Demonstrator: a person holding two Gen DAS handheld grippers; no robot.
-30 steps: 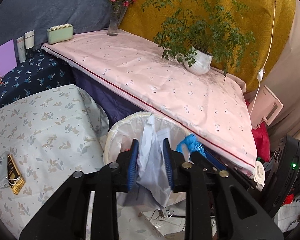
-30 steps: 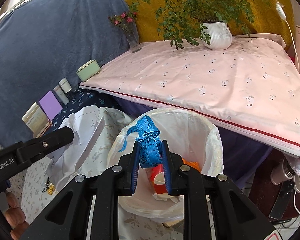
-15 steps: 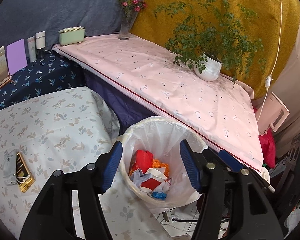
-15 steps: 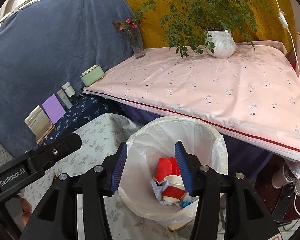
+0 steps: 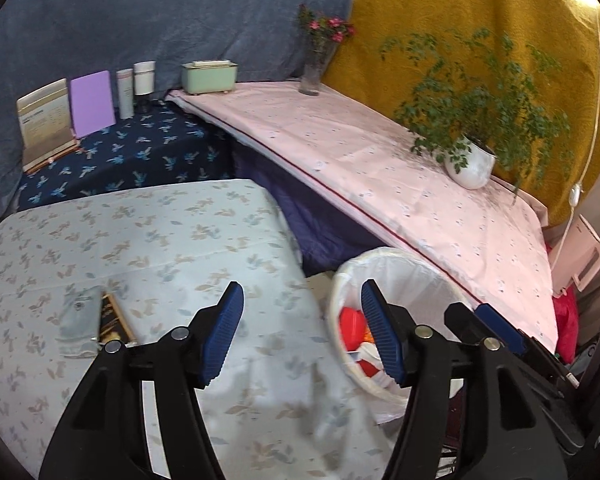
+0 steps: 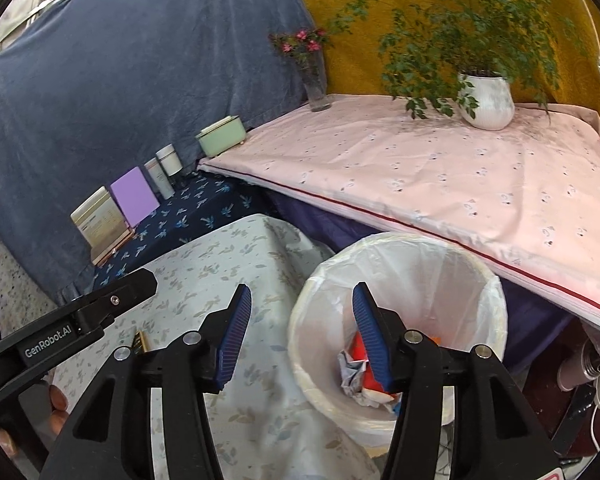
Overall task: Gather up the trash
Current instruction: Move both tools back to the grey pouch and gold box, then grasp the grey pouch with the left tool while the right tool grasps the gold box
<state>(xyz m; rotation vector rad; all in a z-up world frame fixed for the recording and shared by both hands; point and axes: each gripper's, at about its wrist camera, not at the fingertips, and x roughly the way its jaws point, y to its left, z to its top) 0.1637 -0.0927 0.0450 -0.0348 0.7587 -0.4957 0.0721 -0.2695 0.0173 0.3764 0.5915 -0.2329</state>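
Note:
A white-lined trash bin (image 5: 396,268) (image 6: 420,264) stands between the floral-cloth table and the pink-covered table, with red and white trash inside (image 6: 358,364). My left gripper (image 5: 302,336) is open and empty over the floral table's right edge, left of the bin. My right gripper (image 6: 298,336) is open and empty at the bin's left rim. A grey wrapper (image 5: 78,322) and a gold-black packet (image 5: 114,320) lie on the floral table at the left. The packet's tip also shows in the right wrist view (image 6: 140,340).
The floral-cloth table (image 5: 140,240) fills the foreground. A pink-covered table (image 6: 460,168) holds a potted plant (image 6: 486,100), a flower vase (image 6: 316,88) and a green box (image 6: 222,136). Books and jars (image 5: 92,104) stand on a dark blue shelf.
Both grippers opened and dropped their loads, grey paper and blue tape, into the bin. Since then both have swung left, away from the bin and toward the floral table.

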